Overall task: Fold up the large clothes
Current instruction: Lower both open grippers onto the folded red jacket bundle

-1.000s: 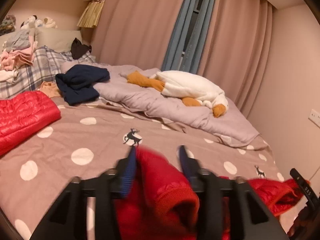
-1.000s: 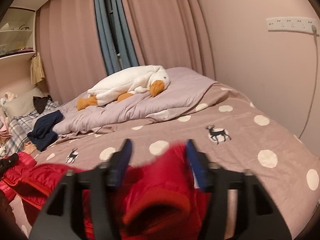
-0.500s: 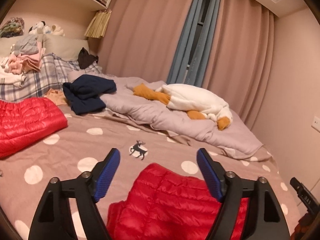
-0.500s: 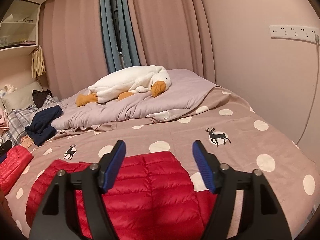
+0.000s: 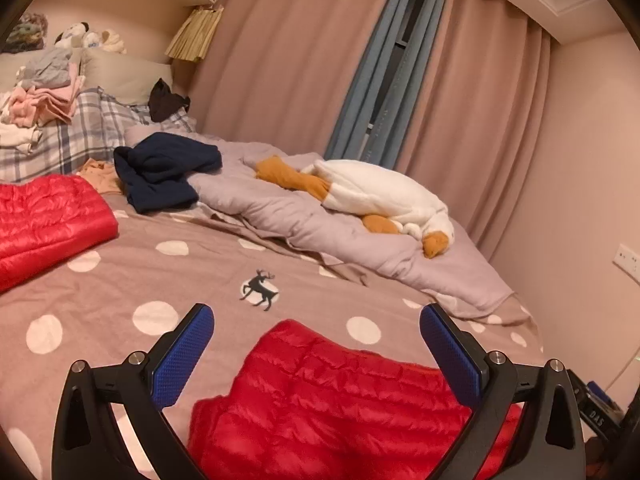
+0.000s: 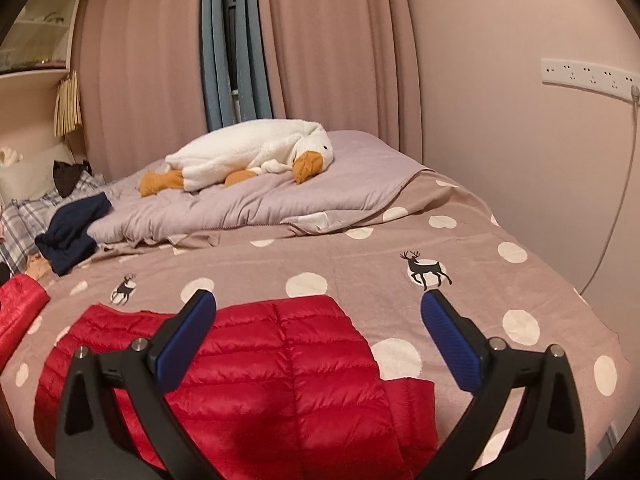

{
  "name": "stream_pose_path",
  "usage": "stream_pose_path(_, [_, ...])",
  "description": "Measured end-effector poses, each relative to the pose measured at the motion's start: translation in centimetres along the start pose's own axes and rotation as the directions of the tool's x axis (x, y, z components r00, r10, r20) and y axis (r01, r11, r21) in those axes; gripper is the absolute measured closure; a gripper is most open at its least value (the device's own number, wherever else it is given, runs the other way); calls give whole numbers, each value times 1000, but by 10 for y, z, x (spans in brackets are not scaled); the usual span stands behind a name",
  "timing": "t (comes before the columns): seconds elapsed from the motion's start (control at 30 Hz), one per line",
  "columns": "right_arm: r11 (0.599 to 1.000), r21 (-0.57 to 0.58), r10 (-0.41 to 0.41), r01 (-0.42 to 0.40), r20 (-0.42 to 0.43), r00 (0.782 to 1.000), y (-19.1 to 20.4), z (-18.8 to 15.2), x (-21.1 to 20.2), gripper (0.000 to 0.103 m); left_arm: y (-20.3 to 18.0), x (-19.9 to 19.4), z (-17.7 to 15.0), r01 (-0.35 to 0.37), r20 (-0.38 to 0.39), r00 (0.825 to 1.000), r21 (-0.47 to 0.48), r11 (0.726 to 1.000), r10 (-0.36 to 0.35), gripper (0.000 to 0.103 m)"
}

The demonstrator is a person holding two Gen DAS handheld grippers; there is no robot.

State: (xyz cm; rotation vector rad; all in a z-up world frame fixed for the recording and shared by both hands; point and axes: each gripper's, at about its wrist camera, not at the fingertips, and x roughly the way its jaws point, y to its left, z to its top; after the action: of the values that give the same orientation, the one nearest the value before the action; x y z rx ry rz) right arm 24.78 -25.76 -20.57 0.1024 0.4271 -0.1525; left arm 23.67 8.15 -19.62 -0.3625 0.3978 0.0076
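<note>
Claws left [image 5: 316, 354] and right [image 6: 318, 338] have just spread wide, empty, above red jacket [image 6: 256, 364] on bedspread [image 6: 352, 256]

Red quilted down jacket [image 5: 340, 404] lies flat, folded over, on polka-dot bedspread at near edge of bed; one section [image 6: 408, 412] juts out along right side. Second red quilted garment [image 5: 44, 224] rests, folded, farther left toward pillows, well apart.
</note>
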Motion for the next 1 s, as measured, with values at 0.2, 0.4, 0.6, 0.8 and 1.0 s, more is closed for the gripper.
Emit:
stream_pose_path(0.2, [999, 9, 50, -50, -26, 998, 4, -3, 13, 0, -7, 26, -12, 20, -57, 998, 43, 999, -17, 2])
stream_pose_path(0.4, [994, 37, 102, -98, -105, 989, 13, -20, 58, 0, 3, 68, -35, -36, -151, 988, 18, 999, 38, 4])
stream_pose_path(0.6, [993, 82, 97, -80, -235, 967, 8, -46, 104, 0, 26, 118, -70, -100, -305, 949, -36, 994, 84, 34])
stream_pose_path(0.8, [977, 187, 158, -105, -291, 944, -1, -73, 139, 0, 25, 130, -84, -111, -322, 942, -29, 993, 96, 34])
stream_pose_path(1.0, [987, 145, 112, -72, -292, 950, 6, -79, 144, 1, 25, 139, -89, -117, -334, 937, -19, 993, 104, 34])
